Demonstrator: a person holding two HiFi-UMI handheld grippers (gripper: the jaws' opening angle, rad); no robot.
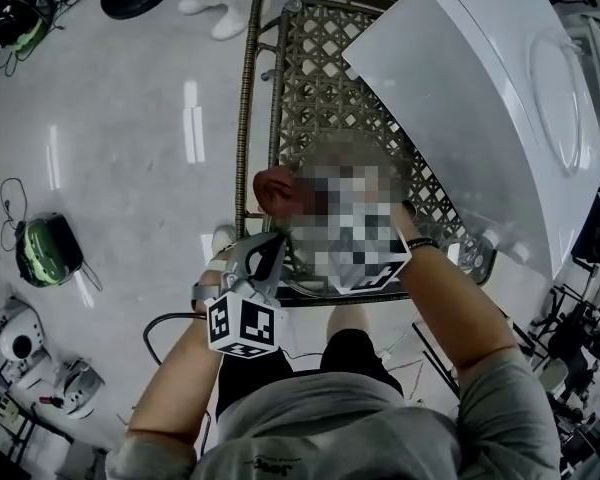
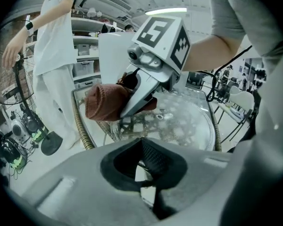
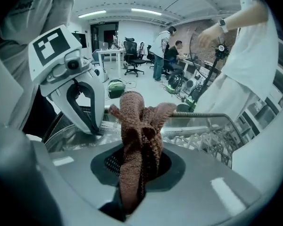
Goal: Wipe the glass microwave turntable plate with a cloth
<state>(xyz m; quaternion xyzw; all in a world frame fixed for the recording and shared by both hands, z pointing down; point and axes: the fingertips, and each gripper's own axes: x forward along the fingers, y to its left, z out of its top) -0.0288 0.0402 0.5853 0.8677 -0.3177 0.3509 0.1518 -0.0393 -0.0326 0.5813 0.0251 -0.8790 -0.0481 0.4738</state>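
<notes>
We find no true container. The nearest thing to one is the wicker table [image 1: 245,118], whose raised rim frames a lattice top. The plate [image 2: 188,121] lies within that frame, and the lattice shows through its glass. We cannot tell whether it rests on the lattice or hangs just above it.

The left gripper [image 2: 141,166] has its jaws together on the plate's near rim. The disc spreads out ahead of those jaws, face up and about level. Being round, it has no long axis.

The right gripper [image 3: 132,173] is clamped on the cloth [image 3: 137,140]. The brown cloth's long axis runs along the jaws, and its bunched end points out beyond the fingertips. From the left gripper, that end sits ahead and to the left, at the plate's far edge, with the right gripper's jaws angled down over the glass. We cannot tell whether the cloth touches the glass.

A white appliance [image 1: 480,88] stands just right of both grippers, over the table's right side, and the frame edge cuts it off. A person in white [image 2: 56,55] stands beyond the table.

In the head view most of the plate and the right gripper cannot be made out; only an arc of rim shows near the left gripper. The cloth fills the right jaws and hides their pads.
</notes>
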